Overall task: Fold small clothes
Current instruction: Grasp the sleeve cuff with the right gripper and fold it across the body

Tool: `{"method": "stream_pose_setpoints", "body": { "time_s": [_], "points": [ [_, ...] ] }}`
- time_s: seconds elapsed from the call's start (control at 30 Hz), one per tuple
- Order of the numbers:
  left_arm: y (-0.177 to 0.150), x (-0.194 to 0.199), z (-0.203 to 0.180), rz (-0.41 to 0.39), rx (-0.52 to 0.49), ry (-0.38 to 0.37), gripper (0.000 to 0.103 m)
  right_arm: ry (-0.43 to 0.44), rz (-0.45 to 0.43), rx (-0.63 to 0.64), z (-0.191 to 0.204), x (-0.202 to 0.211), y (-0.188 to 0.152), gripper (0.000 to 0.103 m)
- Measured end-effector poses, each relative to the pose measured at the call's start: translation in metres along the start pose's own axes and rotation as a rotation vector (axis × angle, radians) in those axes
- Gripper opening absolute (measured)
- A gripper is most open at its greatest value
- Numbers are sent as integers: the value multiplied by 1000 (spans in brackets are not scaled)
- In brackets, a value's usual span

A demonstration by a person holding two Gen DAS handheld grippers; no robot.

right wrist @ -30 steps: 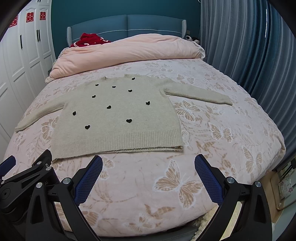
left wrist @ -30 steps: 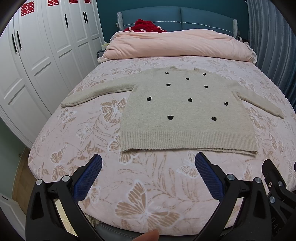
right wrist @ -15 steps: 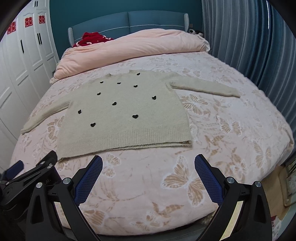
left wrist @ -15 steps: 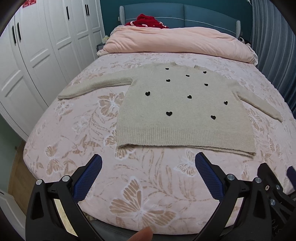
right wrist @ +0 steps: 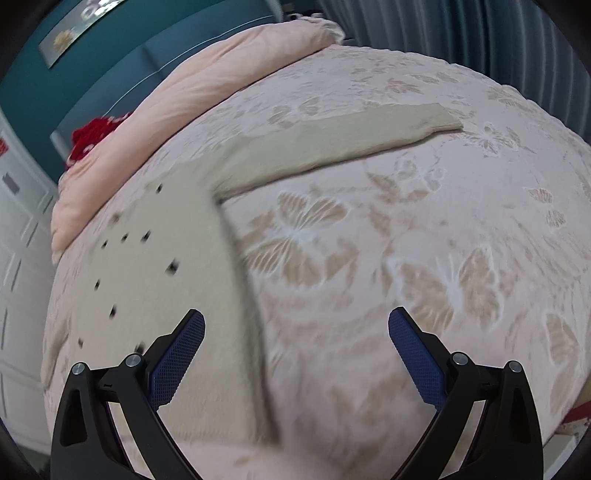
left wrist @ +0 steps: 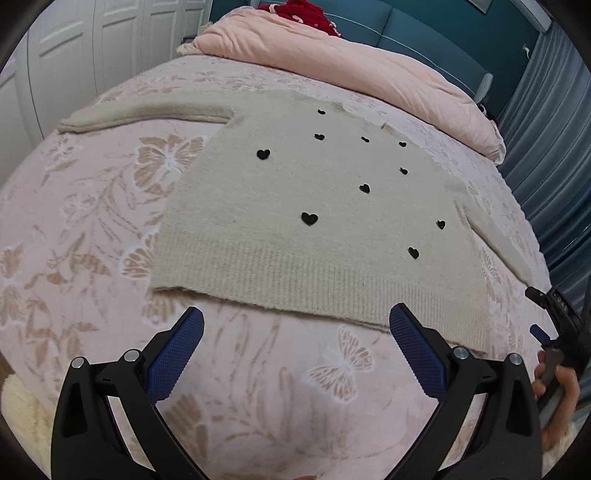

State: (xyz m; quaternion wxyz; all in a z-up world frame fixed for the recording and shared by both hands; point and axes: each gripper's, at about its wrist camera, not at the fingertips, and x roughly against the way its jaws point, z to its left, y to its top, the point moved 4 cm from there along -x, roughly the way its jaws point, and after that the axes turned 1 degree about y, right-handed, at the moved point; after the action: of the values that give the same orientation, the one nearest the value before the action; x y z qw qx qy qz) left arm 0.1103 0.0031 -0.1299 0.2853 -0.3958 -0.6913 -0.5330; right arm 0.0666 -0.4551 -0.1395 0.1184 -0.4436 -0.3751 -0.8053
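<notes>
A beige knit sweater (left wrist: 295, 206) with small black hearts lies flat on the bed, both sleeves spread out. My left gripper (left wrist: 295, 343) is open and empty, just in front of the sweater's ribbed hem (left wrist: 332, 291). My right gripper (right wrist: 295, 347) is open and empty above the sweater's right side edge (right wrist: 240, 280); the right sleeve (right wrist: 332, 144) stretches away toward the upper right. The right gripper also shows at the right edge of the left wrist view (left wrist: 554, 321). The right wrist view is blurred by motion.
The pink butterfly bedspread (left wrist: 92, 221) covers the bed. A folded pink duvet (left wrist: 332, 59) and a red garment (left wrist: 306, 11) lie at the headboard. White wardrobe doors (left wrist: 74, 55) stand left, blue curtains (left wrist: 546, 155) right.
Both grippers have moved forward and lower toward the sweater. The right one has swung right, over the sweater's right side and sleeve. Both stay open.
</notes>
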Motion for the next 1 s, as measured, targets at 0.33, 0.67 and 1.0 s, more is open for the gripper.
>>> {"method": "stream_pose_setpoints", "body": {
  "time_s": [0.33,0.67,1.0],
  "points": [
    [28,-77,-15,24,-44,46,98,-100,-25,-208,-88,-133,159,90],
    [53,-111,-6,1,-28,23,85,47,-110,-111,-41,-152,203,9],
    [85,-94,34,-61,98,-55,92,606,-69,460,309,-100,134,38]
  ]
}}
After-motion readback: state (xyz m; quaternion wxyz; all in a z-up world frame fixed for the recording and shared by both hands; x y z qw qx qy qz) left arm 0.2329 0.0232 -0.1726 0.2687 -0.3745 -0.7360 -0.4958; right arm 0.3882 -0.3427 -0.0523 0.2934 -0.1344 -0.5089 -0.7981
